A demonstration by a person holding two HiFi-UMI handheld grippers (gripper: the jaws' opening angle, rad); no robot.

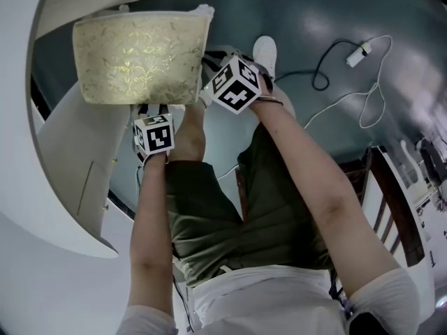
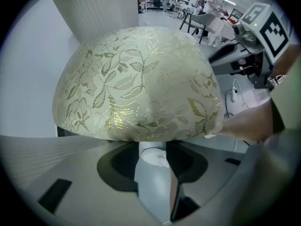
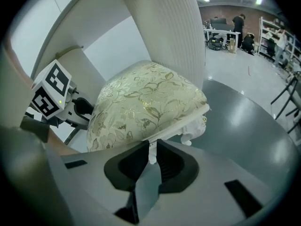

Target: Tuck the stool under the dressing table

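My left hand-held gripper, half open, clamps a white frame piece under the cream, gold-flowered cushioned stool. My right hand-held gripper, nearly closed, pinches its thin white rim. The stool stands just beside the white curved dressing table, not yet under. I should push level and evenly. No legible writing anywhere.

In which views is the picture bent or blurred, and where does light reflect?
Head view: strong fisheye bend, pale glare on the floor. Left gripper view: gold thread on the stool glints; near jaws soft. Right gripper view: dark corners.
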